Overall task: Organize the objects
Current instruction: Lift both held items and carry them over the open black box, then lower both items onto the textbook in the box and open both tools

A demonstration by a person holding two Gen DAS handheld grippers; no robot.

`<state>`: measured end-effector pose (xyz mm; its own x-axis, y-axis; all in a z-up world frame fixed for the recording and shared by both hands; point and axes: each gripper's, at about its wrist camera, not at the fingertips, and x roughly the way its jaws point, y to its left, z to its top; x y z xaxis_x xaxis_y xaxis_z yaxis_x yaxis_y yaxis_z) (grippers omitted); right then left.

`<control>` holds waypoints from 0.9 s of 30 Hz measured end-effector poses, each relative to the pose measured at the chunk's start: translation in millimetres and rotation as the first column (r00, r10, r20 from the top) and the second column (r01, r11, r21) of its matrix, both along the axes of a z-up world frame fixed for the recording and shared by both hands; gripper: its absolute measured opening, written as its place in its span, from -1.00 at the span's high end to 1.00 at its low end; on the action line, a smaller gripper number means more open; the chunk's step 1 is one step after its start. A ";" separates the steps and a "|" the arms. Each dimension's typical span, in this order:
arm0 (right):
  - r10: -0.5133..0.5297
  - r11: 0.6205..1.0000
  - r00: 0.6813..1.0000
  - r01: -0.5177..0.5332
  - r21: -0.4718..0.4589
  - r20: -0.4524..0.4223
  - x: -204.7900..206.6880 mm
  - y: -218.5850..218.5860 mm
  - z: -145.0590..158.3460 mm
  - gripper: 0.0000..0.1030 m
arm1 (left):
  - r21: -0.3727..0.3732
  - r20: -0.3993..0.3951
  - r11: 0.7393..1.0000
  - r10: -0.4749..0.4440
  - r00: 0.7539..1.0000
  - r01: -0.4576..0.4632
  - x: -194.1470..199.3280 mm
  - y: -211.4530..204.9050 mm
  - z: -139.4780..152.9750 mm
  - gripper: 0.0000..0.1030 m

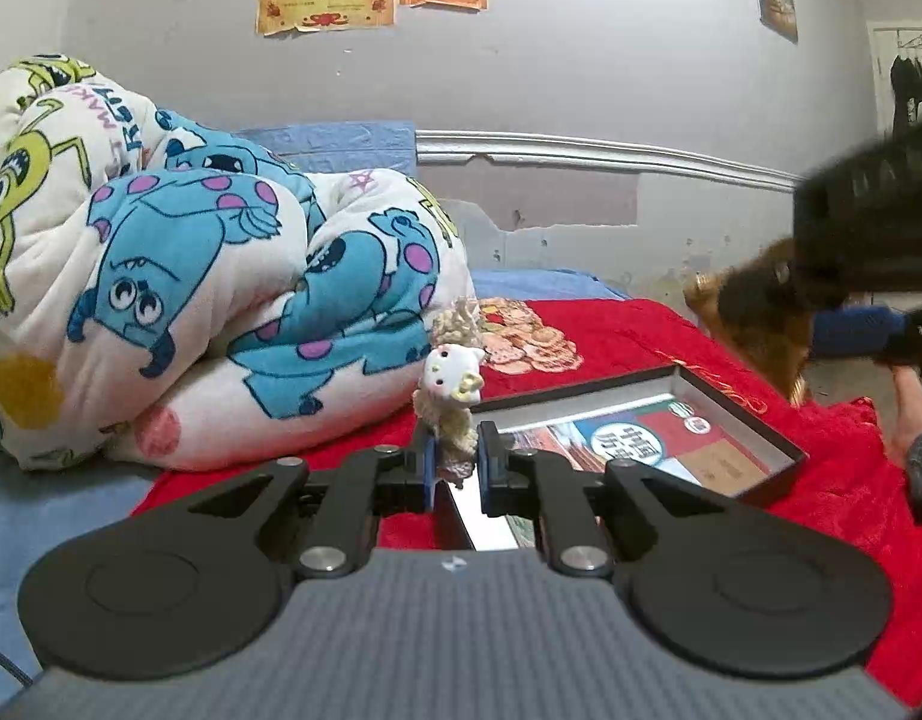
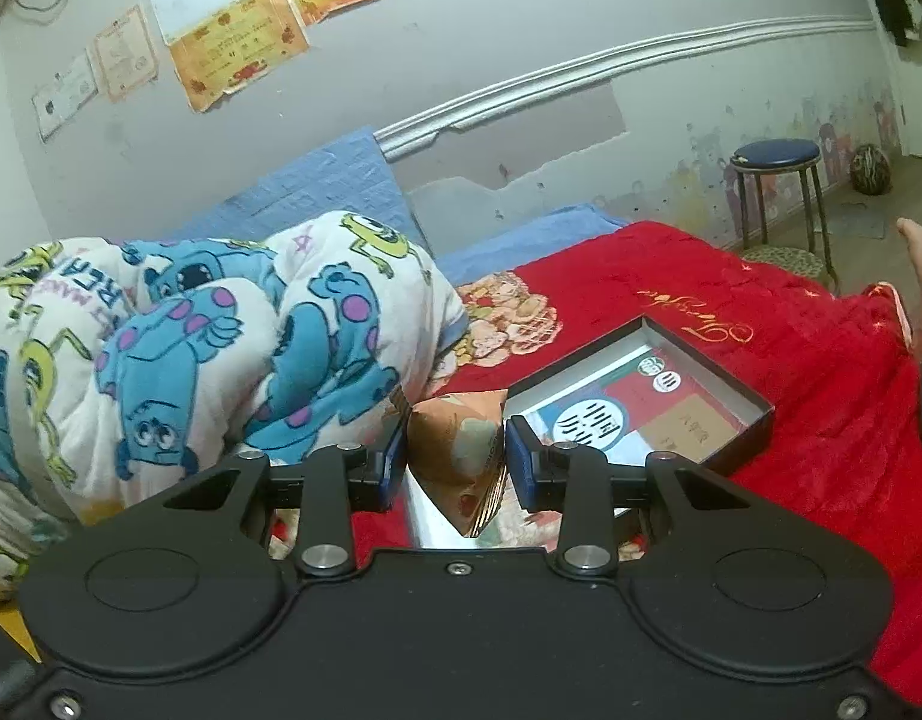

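left gripper [image 1: 456, 468] tilted slightly down, jaws pinching knitted doll [image 1: 452, 402] (upright) | right gripper [image 2: 456, 465] jaws clamping pyramid packet [image 2: 458, 450]

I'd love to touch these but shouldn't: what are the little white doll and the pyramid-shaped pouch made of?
The little white doll, gripped by the left gripper, looks crocheted from cream yarn: nubbly loops on its body, with a smoother, possibly moulded face. The pyramid-shaped pouch, clamped in the right gripper, seems to be printed satin-like fabric, given its soft sheen and creased edges, though coated paper is possible.
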<state>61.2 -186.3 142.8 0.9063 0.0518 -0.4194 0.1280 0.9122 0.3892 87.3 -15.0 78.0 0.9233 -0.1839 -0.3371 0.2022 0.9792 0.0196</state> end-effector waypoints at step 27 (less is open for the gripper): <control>0.086 0.995 0.963 -0.096 -0.025 -0.256 134.4 -21.2 -134.9 0.34 | -0.072 -0.398 0.994 -0.108 0.911 0.086 121.7 -24.3 -87.2 0.65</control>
